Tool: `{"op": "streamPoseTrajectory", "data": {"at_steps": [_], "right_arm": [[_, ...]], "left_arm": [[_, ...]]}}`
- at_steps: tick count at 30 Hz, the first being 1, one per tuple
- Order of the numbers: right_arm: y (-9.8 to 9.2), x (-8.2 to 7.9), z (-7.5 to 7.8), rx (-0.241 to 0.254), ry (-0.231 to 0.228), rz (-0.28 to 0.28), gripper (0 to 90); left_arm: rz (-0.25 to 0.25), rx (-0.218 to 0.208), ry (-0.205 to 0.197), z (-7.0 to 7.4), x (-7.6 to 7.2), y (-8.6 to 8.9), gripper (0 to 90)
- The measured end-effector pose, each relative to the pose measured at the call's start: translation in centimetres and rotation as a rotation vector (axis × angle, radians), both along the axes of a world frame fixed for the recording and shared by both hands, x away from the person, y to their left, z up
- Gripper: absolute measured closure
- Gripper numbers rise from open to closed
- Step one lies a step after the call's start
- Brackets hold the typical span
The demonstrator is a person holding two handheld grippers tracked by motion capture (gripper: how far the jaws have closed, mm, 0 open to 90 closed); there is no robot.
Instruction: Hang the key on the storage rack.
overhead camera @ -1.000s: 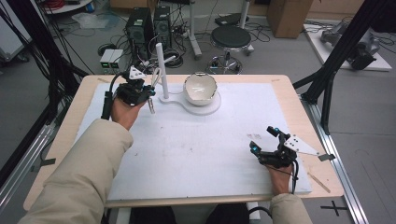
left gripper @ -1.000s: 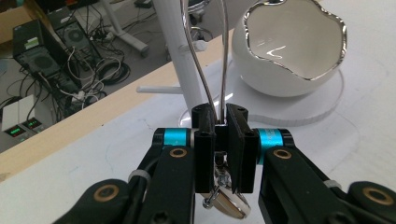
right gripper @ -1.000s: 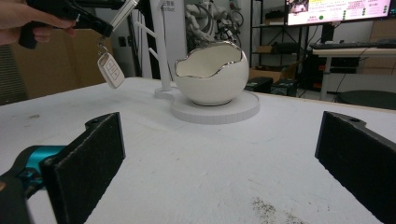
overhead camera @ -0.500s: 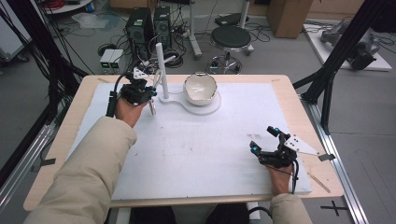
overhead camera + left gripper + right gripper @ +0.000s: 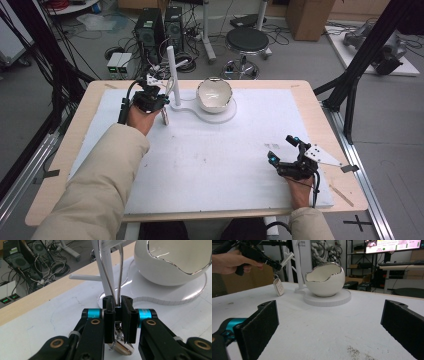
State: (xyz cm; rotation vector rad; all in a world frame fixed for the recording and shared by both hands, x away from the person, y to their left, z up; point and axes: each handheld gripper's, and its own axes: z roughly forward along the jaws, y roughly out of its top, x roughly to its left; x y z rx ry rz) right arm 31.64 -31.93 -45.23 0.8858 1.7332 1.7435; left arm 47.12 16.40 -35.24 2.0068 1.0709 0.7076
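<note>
White table (image 5: 210, 165): left gripper (image 5: 161, 102) pinches key ring with dangling key fob (image 5: 165, 117) beside white stand (image 5: 172, 75); right gripper (image 5: 286, 151) rests, jaws wide, holding nothing.

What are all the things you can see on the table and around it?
Key fob: one, white, hanging from the left gripper on a metal ring, beside the post.
Bowl: one, white, egg-shaped, silver rim, on the stand's round base.
Stand: one, white, upright post, far side of the table.
Mat: one, white, covering the table.
Table: one, pale wood.
Stool: one, black, on the floor behind.
Left gripper: one, black, shut on the fob's ring.
Right gripper: one, black, open, near right.
</note>
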Motion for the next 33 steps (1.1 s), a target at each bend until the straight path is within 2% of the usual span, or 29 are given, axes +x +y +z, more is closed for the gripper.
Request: {"op": "streamPoseTrajectory", "data": {"at_steps": [9, 14, 21, 24, 26, 29, 30, 33], "right_arm": [[0.0, 0.0, 0.0, 0.001, -0.004, -0.003, 0.5], [0.0, 0.0, 0.0, 0.001, 0.003, -0.001, 0.5], [0.0, 0.0, 0.0, -0.001, 0.003, -0.002, 0.5], [0.0, 0.0, 0.0, -0.002, -0.003, -0.002, 0.5], [0.0, 0.0, 0.0, -0.004, -0.006, -0.001, 0.5], [0.0, 0.0, 0.0, -0.002, -0.002, -0.002, 0.5], [0.0, 0.0, 0.0, -0.002, -0.002, -0.003, 0.5], [0.0, 0.0, 0.0, -0.002, -0.001, -0.002, 0.5]], "left_arm": [[-0.006, 0.002, 0.011, -0.5, 0.4, 0.1, 81.6], [-0.007, -0.013, 0.014, -0.9, 0.4, 0.3, 81.6], [-0.046, -0.015, 0.015, -1.2, 0.5, 0.6, 79.8], [-0.039, -0.006, 0.025, -1.2, 0.5, 0.8, 66.5], [-0.054, -0.026, 0.029, -1.1, 0.4, 1.2, 57.9], [-0.093, -0.121, -0.007, -1.2, -0.4, 2.1, 40.0], [-0.117, -0.140, -0.012, -1.2, -0.7, 2.5, 35.3], [-0.150, -0.162, -0.014, -1.4, -1.8, 3.6, 15.6]]}}
